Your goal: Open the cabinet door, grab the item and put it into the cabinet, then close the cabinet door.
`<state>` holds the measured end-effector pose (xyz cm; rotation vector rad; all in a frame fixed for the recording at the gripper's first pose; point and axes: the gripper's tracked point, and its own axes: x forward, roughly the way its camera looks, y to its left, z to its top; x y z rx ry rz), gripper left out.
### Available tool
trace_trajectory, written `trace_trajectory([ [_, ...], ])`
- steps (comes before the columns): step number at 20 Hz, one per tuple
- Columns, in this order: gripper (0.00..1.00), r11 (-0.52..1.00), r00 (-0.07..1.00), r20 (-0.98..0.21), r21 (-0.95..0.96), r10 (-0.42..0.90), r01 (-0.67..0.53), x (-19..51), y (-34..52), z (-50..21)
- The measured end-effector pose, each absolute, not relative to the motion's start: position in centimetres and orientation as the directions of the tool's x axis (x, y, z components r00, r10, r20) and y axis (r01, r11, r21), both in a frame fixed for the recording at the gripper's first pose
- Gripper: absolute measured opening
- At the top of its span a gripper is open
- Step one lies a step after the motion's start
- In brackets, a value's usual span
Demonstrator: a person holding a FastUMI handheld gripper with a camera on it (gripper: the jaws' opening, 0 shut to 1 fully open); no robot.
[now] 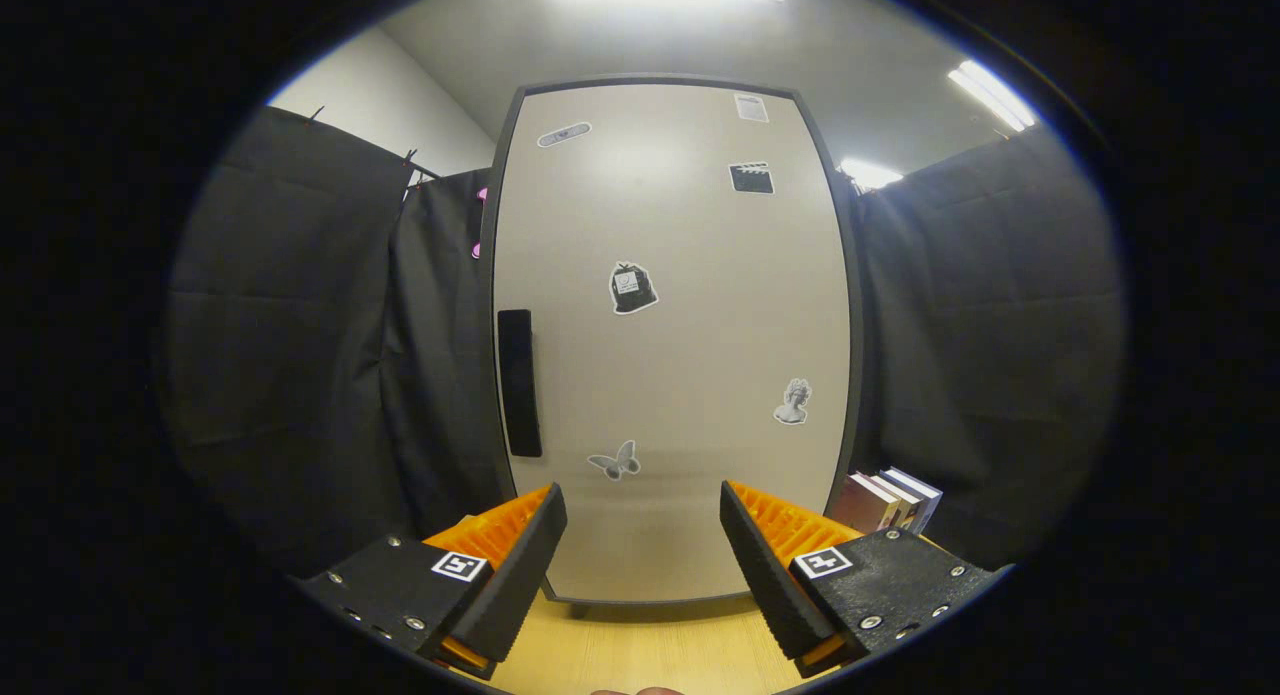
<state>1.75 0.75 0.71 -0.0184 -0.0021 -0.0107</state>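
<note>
**Door shut, fingers spread, nothing in hand yet**

The gripper faces the cabinet door squarely, its two fingers released and wide apart with nothing between them; the door stands closed, so the first step is not yet done. The dark handle sits on the door's left side, up and to the left of the left finger, well off the line the fingers point along; my worry is that a straight push forward meets flat panel rather than handle, and that the fingers slide off such a slim, flush-looking strip if they catch only its edge. A door swinging out over the wooden tabletop could also strike the gripper if it stays close.

The likely item, a small row of books, stands just beside the cabinet's lower right corner, beyond the right finger; the finger cuts off their lower part, so how many there are is unclear. The cabinet's inside and its hinge side are hidden; the stickers on the door are too small to read.
</note>
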Motion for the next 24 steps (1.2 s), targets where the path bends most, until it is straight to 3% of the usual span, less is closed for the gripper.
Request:
trace_trajectory([
  [8, 0.96, 0.999, 0.999, -0.03, -0.041, -0.024, 0.023, 3.7, 1.8, 1.0],
  [20, 0.95, 0.996, 0.998, 0.014, -0.056, 0.065, -0.064, 10.3, 9.2, 2.4],
  [24, 0.88, 0.997, 0.997, -0.027, -0.033, 0.071, -0.072, 12.4, 10.7, 1.2],
])
